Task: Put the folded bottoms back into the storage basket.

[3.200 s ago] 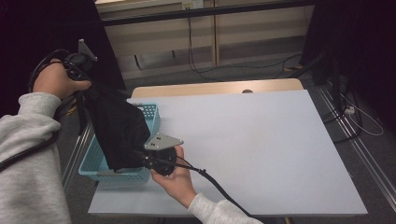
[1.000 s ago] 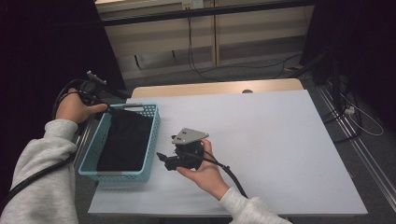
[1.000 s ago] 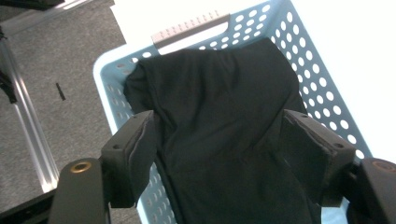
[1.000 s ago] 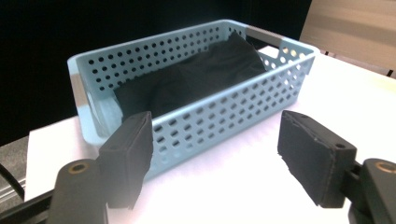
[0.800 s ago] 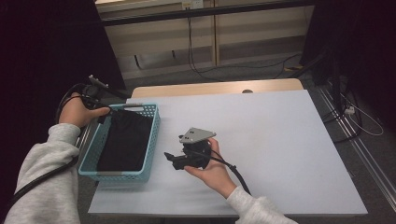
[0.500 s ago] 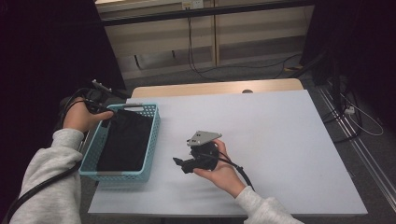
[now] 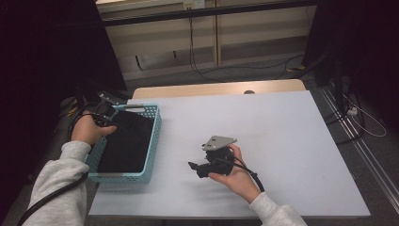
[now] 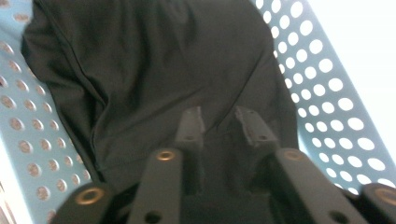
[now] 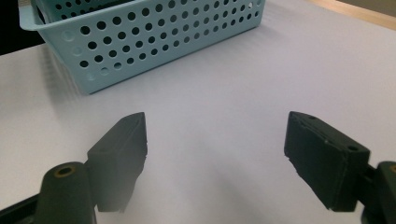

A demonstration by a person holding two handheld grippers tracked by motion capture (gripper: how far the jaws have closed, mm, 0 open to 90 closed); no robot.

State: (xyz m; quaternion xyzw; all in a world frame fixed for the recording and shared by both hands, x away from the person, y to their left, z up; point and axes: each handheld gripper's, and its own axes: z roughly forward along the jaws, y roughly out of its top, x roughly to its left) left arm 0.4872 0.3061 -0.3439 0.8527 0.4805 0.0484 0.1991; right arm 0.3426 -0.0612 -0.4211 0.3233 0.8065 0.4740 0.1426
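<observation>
The black cloth [image 8: 154, 70] lies in the blue basket [image 7: 151, 141] on the worktop [image 7: 282, 122]. The left claw [image 8: 218, 122] has just been closing, its tips narrow over the cloth. The right claw [image 9: 215, 154] is open above the bare worktop

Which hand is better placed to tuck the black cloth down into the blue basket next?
Left. The left gripper is already over the black cloth in the blue basket, its jaws just closing. The right gripper sits open over bare table.
</observation>
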